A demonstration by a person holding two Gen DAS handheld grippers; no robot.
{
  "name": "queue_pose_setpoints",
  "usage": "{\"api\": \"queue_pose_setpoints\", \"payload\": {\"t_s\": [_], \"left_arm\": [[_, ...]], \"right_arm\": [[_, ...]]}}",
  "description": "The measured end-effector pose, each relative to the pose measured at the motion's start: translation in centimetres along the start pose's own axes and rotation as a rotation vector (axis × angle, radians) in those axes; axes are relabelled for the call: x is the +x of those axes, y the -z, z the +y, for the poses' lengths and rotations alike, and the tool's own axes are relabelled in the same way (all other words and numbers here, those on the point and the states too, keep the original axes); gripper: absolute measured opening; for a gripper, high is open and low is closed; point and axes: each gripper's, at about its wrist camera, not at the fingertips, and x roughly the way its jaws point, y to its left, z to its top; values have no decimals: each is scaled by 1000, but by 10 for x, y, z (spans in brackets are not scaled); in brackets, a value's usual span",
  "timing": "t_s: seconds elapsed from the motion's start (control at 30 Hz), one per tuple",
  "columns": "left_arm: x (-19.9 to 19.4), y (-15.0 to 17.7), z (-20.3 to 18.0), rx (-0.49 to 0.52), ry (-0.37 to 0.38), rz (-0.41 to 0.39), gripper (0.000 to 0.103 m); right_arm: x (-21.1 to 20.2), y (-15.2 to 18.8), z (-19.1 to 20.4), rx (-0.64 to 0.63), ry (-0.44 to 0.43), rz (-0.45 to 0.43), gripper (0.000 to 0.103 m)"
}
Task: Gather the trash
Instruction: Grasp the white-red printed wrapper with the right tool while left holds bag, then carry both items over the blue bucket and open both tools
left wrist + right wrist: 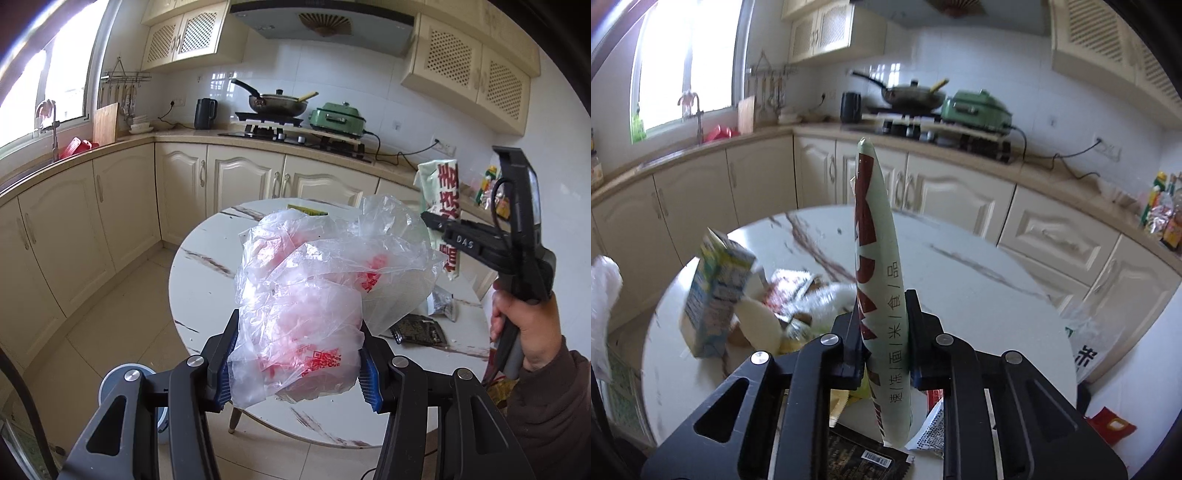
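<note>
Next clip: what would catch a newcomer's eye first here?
The crumpled clear plastic bag with red print, clamped in the left gripper above the round marble table. Then the pale green food packet, pinched upright in the right gripper. More wrappers and a carton litter the table.

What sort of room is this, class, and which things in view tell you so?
A home kitchen: a wok on a gas hob, a sink tap under the window, and cream cabinets along the counter.
</note>
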Motion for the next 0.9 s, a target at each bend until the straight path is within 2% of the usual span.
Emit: {"api": "queue_pose_setpoints", "payload": {"t_s": [0.1,0.27,0.37,0.47,0.53,0.67,0.77,0.9], "left_arm": [[-21,6,9,-7,-8,-30,50],[-62,19,44,-43,-70,-74,50],[-85,30,74,-75,-134,-90,50],[-98,43,110,-104,-237,-88,50],[-101,55,144,-129,-322,-70,50],[-80,82,213,-180,-415,8,50],[-47,108,264,-233,-412,64,50],[13,148,322,-265,-441,158,50]], "right_arm": [[-24,-19,14,2,-62,-50,18],[-57,-39,82,-32,-278,-107,18],[-57,-45,147,-77,-421,-102,18],[-39,-39,216,-119,-527,-62,18],[-17,-32,264,-138,-580,-15,18],[41,-8,337,-160,-641,96,18],[96,19,384,-176,-667,205,18],[185,75,430,-158,-687,393,18]]}}
